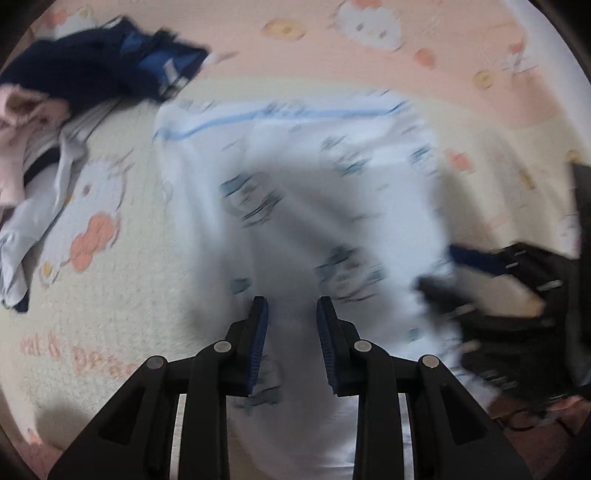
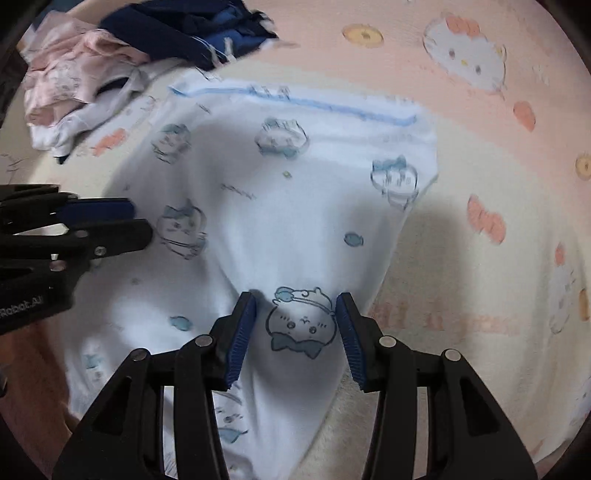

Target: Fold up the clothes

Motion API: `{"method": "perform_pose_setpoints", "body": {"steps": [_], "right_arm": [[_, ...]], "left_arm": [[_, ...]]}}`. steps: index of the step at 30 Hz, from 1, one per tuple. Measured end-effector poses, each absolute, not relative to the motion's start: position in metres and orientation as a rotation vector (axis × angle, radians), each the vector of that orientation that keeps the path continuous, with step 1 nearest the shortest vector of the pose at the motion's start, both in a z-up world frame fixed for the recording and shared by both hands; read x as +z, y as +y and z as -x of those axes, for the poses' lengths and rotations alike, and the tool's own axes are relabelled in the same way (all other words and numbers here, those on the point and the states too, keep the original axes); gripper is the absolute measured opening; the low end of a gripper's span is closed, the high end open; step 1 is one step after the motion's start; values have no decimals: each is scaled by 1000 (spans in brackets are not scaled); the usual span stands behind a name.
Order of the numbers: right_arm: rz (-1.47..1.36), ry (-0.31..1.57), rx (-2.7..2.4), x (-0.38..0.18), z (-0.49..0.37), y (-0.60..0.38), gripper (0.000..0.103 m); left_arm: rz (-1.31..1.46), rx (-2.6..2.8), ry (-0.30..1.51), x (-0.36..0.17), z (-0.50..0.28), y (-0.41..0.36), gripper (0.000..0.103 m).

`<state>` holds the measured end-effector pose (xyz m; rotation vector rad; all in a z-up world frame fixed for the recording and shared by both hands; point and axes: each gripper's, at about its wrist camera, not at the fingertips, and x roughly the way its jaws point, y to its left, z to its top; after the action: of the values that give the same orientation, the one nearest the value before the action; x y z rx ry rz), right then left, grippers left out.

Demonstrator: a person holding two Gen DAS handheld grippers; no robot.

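A white garment with blue cartoon prints and a blue stripe near its far edge lies spread on the blanket; it also shows, blurred, in the left wrist view. My left gripper is open just above the garment's near part. My right gripper is open over a printed cartoon face, with cloth between the jaws but not pinched. The left gripper shows at the left of the right wrist view, and the right gripper shows blurred at the right of the left wrist view.
A pink and cream Hello Kitty blanket covers the surface. A pile of clothes sits at the far left: dark blue items, a pink garment, and a white one.
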<state>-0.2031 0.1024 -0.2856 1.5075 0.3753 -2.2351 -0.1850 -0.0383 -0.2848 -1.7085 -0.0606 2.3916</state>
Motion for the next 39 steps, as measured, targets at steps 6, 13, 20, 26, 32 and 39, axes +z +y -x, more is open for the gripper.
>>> {"method": "perform_pose_setpoints", "body": {"steps": [6,13,20,26,32,39], "right_arm": [[-1568,348,-2282,-286,210,132,58],[-1674,257,-2352,-274,199,173,55],[-1583,170,-2246,-259,171,153,55],[-1696,328,-2213,-274,146,158,58],[-1646,263,-2275,-262,130,172,58],[-1661,279,-2187,-272,118,150,57]], "left_arm": [[1774,2437,-195,-282,182,-71,29],[1733,2532,-304,-264,162,-96,29],[1700,2405,-10,-270,146,-29,30],[1855,2476,63,-274,127,-51,36],[1667,2461,-44,-249,119,-39,36],[1814,2324,114,-277,108,-1,37]]}}
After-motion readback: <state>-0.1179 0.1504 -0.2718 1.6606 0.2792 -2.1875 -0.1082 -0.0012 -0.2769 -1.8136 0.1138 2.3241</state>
